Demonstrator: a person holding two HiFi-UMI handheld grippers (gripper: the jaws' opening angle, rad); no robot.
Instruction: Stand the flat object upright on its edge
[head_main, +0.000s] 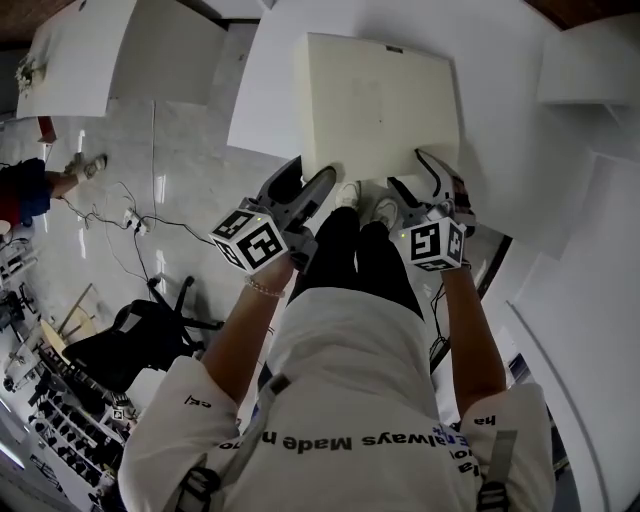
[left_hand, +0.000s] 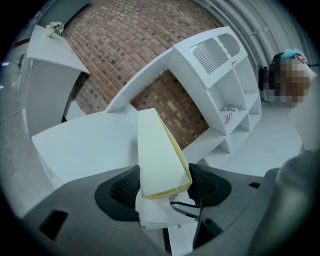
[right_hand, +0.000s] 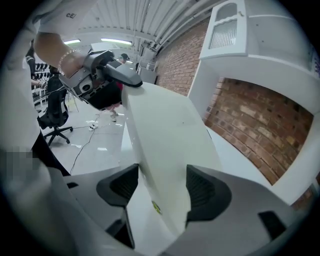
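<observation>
My left gripper (head_main: 310, 186) is clamped on the near edge of the flat cream panel (head_main: 380, 105), and my right gripper (head_main: 421, 180) pinches that same edge toward 3 o'clock. The panel stretches away to 12 o'clock over the white table (head_main: 505, 130), tilted rather than upright; I cannot tell whether its far edge touches the top. I judge the grasp done, with raising it vertical, setting it on its edge and letting go left. A pale floor (head_main: 185, 165) with cables (head_main: 130, 220) lies at 9 o'clock, and an office chair (head_main: 140, 335) at 8. A brick wall (left_hand: 125, 35) and white shelving (left_hand: 225, 80) stand beyond.
</observation>
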